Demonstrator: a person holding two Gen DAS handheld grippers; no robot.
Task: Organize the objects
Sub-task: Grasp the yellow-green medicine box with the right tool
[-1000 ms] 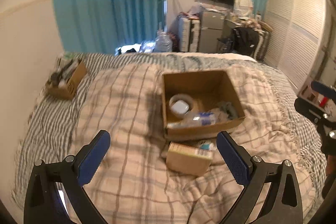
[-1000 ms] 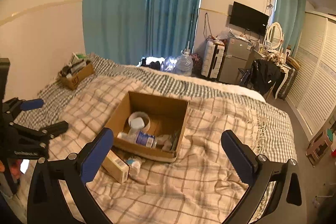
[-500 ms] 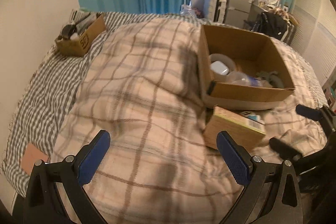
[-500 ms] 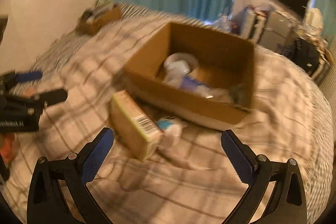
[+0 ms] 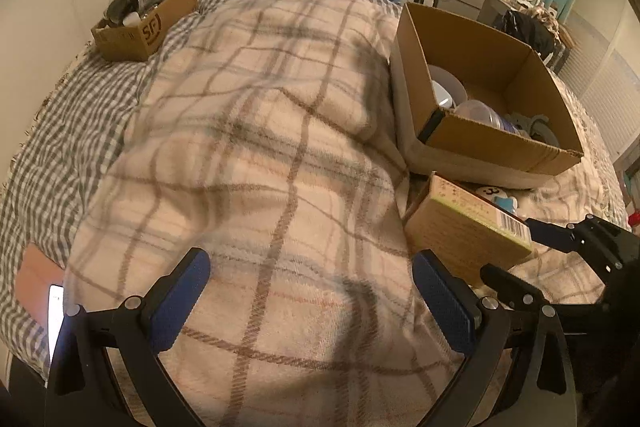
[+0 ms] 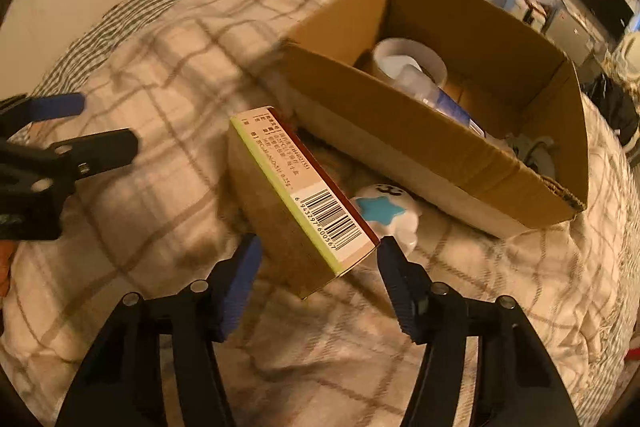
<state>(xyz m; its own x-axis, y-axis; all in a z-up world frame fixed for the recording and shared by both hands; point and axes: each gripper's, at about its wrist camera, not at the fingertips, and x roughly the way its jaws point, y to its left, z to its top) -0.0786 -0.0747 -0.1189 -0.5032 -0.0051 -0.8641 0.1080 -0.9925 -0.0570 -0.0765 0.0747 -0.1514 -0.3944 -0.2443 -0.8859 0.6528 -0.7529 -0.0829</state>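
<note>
A tan carton with a barcode (image 6: 296, 199) lies on the plaid blanket in front of an open cardboard box (image 6: 440, 147); it also shows in the left wrist view (image 5: 464, 231). My right gripper (image 6: 320, 267) is open with its fingers on either side of the carton's near end, not closed on it. A white round item with a blue star (image 6: 384, 211) lies beside the carton. The box (image 5: 480, 143) holds a tape roll (image 6: 412, 61) and a bottle. My left gripper (image 5: 312, 291) is open and empty over the blanket.
A smaller cardboard box (image 5: 148, 19) full of items sits at the bed's far left corner by the wall. The plaid blanket (image 5: 260, 147) covers the bed's middle. A phone (image 5: 54, 311) lies at the left edge. Furniture and curtains stand beyond the bed.
Both grippers have moved down and forward toward the bed. The right gripper has come up to the carton and narrowed its opening around it.
</note>
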